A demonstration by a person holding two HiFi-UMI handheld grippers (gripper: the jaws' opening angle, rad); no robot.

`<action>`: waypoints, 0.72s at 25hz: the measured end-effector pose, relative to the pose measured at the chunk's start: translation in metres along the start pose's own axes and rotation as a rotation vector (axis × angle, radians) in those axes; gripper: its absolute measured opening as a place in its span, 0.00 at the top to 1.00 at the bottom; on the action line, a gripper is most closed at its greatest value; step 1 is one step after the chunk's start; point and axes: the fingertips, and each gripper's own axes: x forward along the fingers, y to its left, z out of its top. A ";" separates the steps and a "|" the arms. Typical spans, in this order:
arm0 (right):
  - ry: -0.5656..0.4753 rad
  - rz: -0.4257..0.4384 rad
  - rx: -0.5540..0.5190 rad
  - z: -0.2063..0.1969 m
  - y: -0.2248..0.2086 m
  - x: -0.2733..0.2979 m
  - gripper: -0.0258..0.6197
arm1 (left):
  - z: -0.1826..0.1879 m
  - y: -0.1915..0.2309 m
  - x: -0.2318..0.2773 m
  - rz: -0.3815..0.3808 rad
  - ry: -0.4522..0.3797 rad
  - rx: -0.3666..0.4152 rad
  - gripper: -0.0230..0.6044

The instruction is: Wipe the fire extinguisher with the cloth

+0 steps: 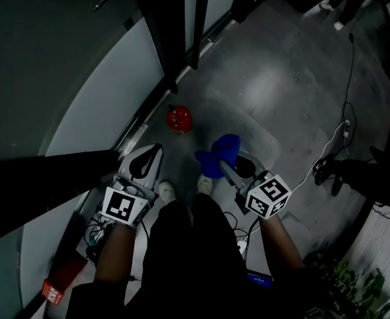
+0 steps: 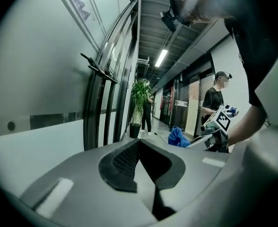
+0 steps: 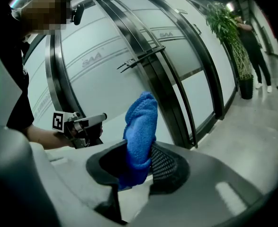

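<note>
**On the floor by the glass wall: cloth in hand, wiping left to do**

In the head view, 1 red fire extinguisher (image 1: 179, 118) stood on the grey floor (image 1: 281, 85) beside the glass wall (image 1: 108, 105), apart from both grippers. By my judgement, the whole wipe was left.

In the left gripper view, the left gripper (image 2: 139, 148) had its jaws together on nothing.

In the right gripper view, the right gripper (image 3: 146, 160) pinched 1 blue cloth (image 3: 141, 126), which stood up from the jaws.

Count: 2 grippers, 1 cloth, 1 extinguisher.

potted plant (image 2: 139, 98) | glass door (image 3: 105, 84) | floor cable (image 1: 349, 78) | ceiling light (image 2: 161, 58) | person standing (image 2: 213, 103)
</note>
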 end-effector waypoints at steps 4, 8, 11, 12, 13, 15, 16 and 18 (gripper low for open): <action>0.025 -0.018 -0.003 -0.040 -0.030 0.030 0.77 | -0.043 0.015 0.018 -0.042 0.035 0.044 0.95; 0.004 -0.004 -0.001 -0.075 -0.060 0.066 0.77 | -0.097 0.031 0.035 -0.076 0.025 0.063 0.95; -0.055 0.041 -0.011 -0.087 -0.084 0.097 0.77 | -0.149 0.045 0.055 -0.090 0.013 0.084 0.95; -0.075 0.068 -0.028 -0.092 -0.091 0.110 0.77 | -0.170 0.049 0.064 -0.096 0.000 0.092 0.95; -0.093 0.099 -0.052 -0.098 -0.096 0.123 0.77 | -0.192 0.053 0.071 -0.102 -0.014 0.100 0.95; -0.127 0.154 -0.112 -0.116 -0.105 0.148 0.77 | -0.241 0.060 0.082 -0.110 -0.037 0.106 0.95; -0.149 0.181 -0.143 -0.124 -0.110 0.160 0.77 | -0.266 0.064 0.088 -0.111 -0.049 0.103 0.95; -0.211 0.236 -0.208 -0.129 -0.123 0.184 0.77 | -0.311 0.076 0.103 -0.113 -0.090 0.102 0.95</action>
